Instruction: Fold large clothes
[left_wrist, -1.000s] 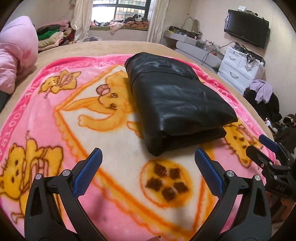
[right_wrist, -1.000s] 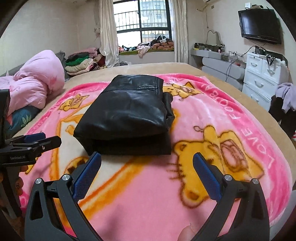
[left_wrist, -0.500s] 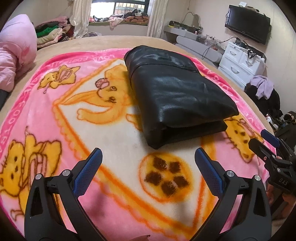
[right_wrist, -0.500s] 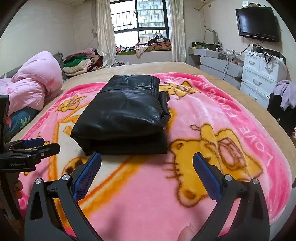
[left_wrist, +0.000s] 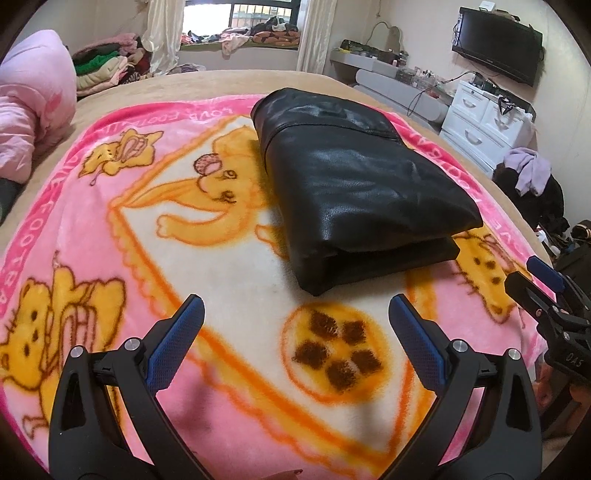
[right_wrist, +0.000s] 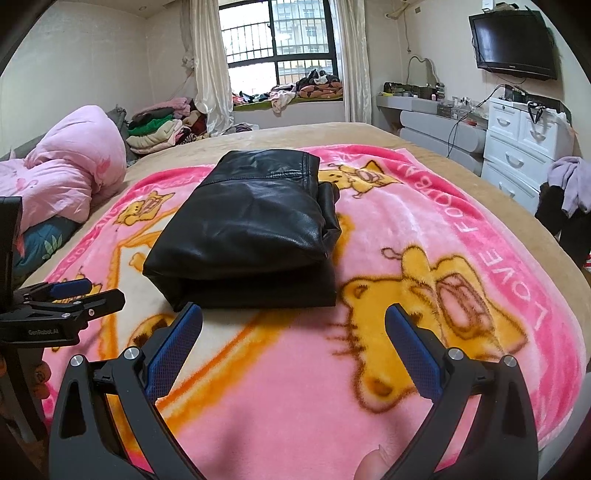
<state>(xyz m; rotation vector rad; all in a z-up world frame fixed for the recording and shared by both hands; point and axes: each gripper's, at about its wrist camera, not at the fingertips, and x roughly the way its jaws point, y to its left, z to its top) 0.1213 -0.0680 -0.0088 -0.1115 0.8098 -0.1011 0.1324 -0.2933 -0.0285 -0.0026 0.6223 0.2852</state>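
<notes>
The black leather garment (left_wrist: 354, 192) lies folded into a thick rectangular bundle on the pink cartoon blanket (left_wrist: 110, 229) that covers the bed (right_wrist: 461, 173), near the middle and a little toward the right side. It looks heavy, smooth and rather slippery, soft enough to bend yet springy, so layers may slide apart or puff open (the near end already shows a gap between layers). A safe hold, I judge, would pinch all layers together at the two near corners, or slip under the rounded folded edge on its left. The left tool (left_wrist: 295, 332) hangs wide open and empty, short of the bundle; the right tool (right_wrist: 293, 334) is equally spread, holding nothing, its left finger just at the bundle's near corner. A pink quilt (right_wrist: 70, 162) sits well apart to the left, white drawers (right_wrist: 524, 151) beyond the bed; nothing blocks the approach
</notes>
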